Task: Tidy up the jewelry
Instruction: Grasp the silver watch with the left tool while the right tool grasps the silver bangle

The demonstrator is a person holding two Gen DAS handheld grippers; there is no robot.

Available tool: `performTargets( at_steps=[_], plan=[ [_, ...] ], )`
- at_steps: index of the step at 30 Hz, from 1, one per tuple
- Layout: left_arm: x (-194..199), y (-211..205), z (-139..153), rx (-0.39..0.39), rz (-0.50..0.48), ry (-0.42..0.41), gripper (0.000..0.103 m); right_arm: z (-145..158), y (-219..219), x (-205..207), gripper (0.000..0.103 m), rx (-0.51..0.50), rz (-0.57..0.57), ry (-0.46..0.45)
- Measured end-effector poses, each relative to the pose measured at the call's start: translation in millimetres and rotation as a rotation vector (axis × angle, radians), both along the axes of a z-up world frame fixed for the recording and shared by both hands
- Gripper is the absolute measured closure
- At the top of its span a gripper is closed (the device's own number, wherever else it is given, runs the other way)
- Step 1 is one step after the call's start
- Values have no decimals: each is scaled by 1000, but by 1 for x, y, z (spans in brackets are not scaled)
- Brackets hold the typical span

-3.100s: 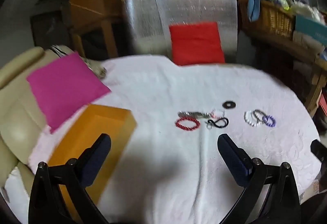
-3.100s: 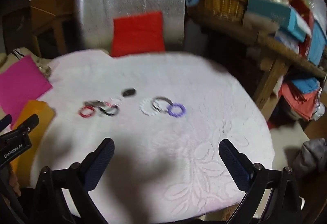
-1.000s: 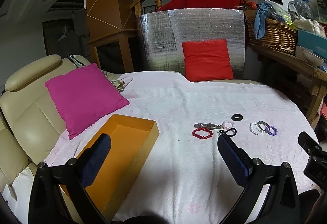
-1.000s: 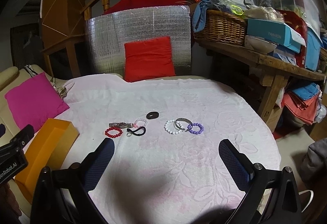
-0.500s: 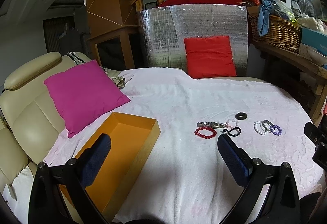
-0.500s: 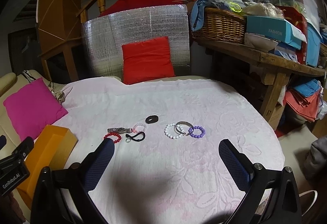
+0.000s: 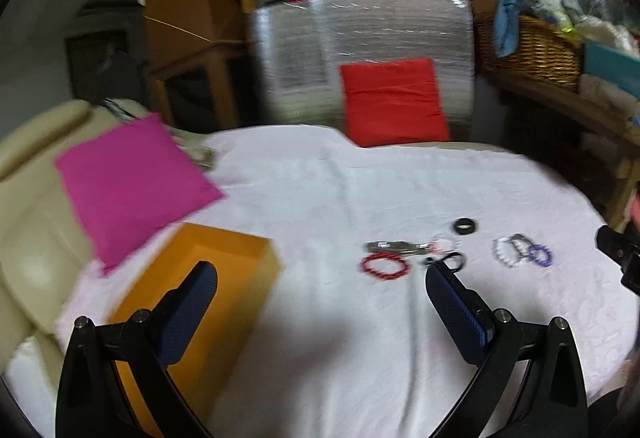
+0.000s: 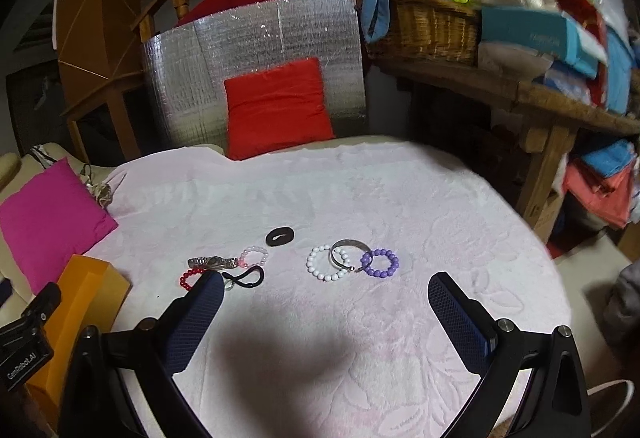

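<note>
Jewelry laid out on a white-covered counter [image 8: 400, 198], both tongs empty above it.

Largest first: the orange box [image 7: 216, 278] sits at the counter's left edge, beside a pink cushion [image 7: 128, 182]; left tongs [image 7: 320, 290] and right tongs [image 8: 326, 304] hang above the cloth with fingers wide apart, gripping nothing; right of the box lie a red bead bracelet [image 7: 385, 266], a white bead bracelet [image 8: 326, 263], a silver bangle [image 8: 348, 252] overlapping it, a purple bead bracelet [image 8: 380, 263], a watch [image 8: 212, 262], a black hair tie [image 8: 279, 237].
</note>
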State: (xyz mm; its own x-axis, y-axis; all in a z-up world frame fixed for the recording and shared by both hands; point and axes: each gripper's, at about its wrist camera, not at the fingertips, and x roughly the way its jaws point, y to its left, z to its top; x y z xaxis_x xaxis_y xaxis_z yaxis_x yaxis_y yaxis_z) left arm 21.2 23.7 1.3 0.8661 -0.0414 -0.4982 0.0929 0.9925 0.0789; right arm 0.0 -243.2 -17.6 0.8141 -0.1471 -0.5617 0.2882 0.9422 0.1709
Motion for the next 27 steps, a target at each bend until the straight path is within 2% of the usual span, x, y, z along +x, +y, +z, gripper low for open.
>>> performTargets(
  at_steps=[3,5,8,12,14,16,18,19,23,27],
  plan=[
    [27,-2,-24,-73,-70,27,0,-20,-26,15,0,61,9,15],
    [48,-6,-44,-93,-103,62,0,-37,-51,29,0,127,25,37],
    [80,-12,-66,-123,-101,124,0,-56,-80,46,0,202,41,61],
    [108,-15,-87,-129,-70,203,0,-72,-100,67,0,248,48,85],
    [115,-13,-96,-126,-70,239,0,-80,-102,79,4,250,63,102],
    [120,-12,-106,-127,-73,265,0,-90,-101,94,15,244,84,149],
    [125,-14,-114,-113,-81,304,0,-100,-99,106,20,237,105,195],
    [127,-14,-116,-118,-91,316,0,-104,-98,113,26,227,107,212],
    [133,-14,-117,-122,-99,308,0,-111,-95,135,28,192,148,238],
    [146,-14,-121,-158,-96,336,0,-117,-98,157,27,199,174,245]
  ],
)
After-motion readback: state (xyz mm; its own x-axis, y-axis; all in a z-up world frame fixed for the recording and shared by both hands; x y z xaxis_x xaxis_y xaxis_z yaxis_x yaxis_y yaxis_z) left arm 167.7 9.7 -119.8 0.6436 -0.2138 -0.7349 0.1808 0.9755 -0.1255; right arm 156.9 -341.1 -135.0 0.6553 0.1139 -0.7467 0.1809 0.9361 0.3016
